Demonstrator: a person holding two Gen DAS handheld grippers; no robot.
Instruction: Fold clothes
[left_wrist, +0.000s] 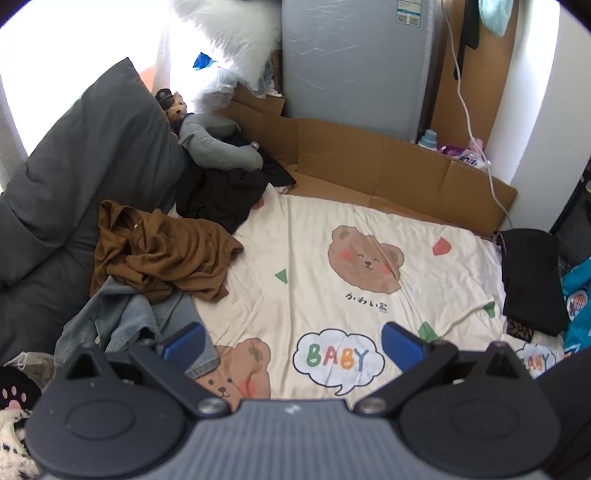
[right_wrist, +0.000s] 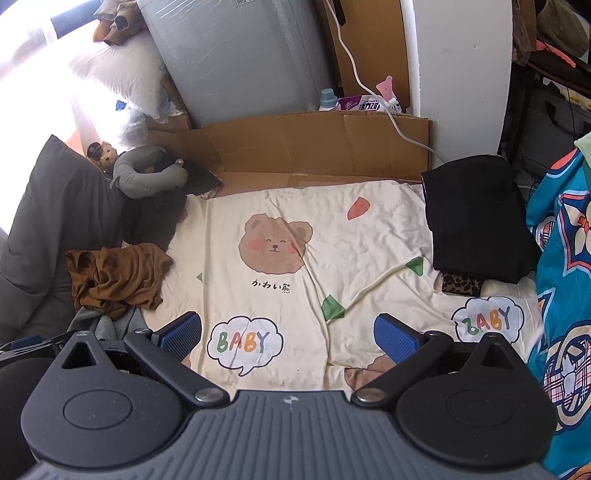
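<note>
A crumpled brown garment (left_wrist: 162, 254) (right_wrist: 114, 277) lies at the left of the cream bear-print sheet (left_wrist: 332, 229) (right_wrist: 369, 229). Blue-grey denim (left_wrist: 122, 317) (right_wrist: 107, 321) lies bunched beneath it, nearer me. A loose black garment (left_wrist: 225, 192) sits behind them by the grey pillow. A folded black garment (left_wrist: 532, 277) (right_wrist: 476, 221) rests at the sheet's right edge. My left gripper (left_wrist: 293, 345) hangs open above the sheet, its left pad over the denim's hem. My right gripper (right_wrist: 290, 338) is open too, with nothing between its blue pads.
A large grey pillow (left_wrist: 85, 177) (right_wrist: 55, 214) and a grey neck pillow (left_wrist: 218, 147) (right_wrist: 147, 170) fill the left. Cardboard (left_wrist: 388, 166) (right_wrist: 314, 147) and a grey panel (left_wrist: 354, 62) line the back. A white cable (left_wrist: 476, 147) (right_wrist: 369, 88) hangs there. Blue patterned fabric (right_wrist: 565, 277) borders the right.
</note>
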